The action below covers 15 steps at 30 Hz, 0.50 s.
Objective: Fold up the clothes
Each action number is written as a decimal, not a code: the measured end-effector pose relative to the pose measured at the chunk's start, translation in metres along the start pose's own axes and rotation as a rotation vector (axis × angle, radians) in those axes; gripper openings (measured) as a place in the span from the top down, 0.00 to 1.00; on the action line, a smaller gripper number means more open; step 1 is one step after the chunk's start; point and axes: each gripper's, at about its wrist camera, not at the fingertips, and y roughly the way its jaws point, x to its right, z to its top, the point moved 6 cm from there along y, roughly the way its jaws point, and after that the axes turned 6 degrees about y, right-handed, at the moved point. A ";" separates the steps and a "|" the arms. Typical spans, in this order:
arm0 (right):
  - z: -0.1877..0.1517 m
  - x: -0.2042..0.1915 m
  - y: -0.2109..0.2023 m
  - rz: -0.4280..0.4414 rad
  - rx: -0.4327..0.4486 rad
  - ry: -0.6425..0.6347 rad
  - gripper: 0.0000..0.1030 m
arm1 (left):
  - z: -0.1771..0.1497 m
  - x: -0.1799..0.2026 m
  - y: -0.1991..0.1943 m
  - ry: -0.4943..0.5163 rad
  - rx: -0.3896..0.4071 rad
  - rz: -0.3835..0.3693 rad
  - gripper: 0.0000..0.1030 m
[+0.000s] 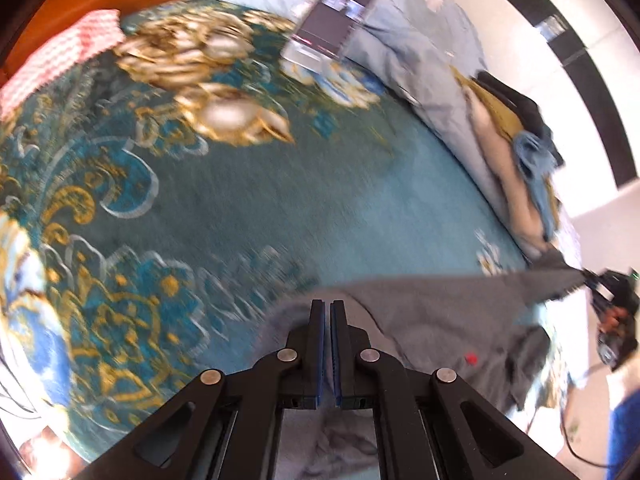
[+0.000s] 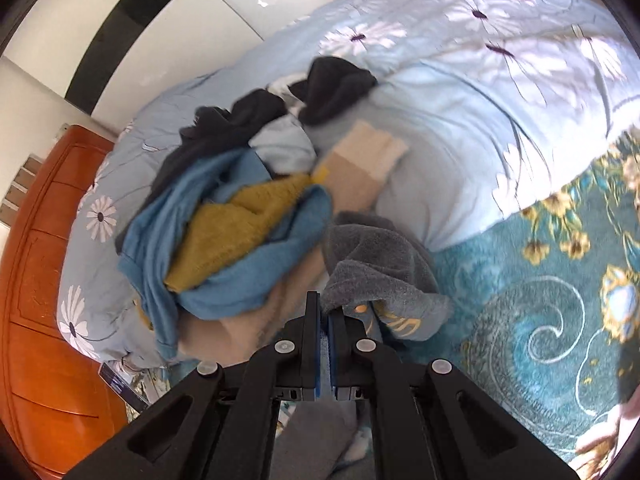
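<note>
Pinching grey cloth, the left hand-held gripper (image 1: 327, 308) has its jaws clenched on an edge of the grey garment (image 1: 432, 320); the right hand-held gripper (image 2: 323, 312) is likewise clamped on the same garment's far end, so it hangs stretched between them over the teal bedspread (image 1: 280, 208), near the bed's edge; it looks soft, thick, fleecy and light, likely to sag and bunch; corners or hems give the best hold; unfolded clothes (image 2: 224, 220) lie piled on the blue duvet (image 2: 460, 112).
</note>
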 end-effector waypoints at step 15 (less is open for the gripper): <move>-0.015 0.021 -0.032 0.038 -0.027 -0.019 0.97 | -0.042 0.041 0.011 0.033 -0.051 -0.064 0.69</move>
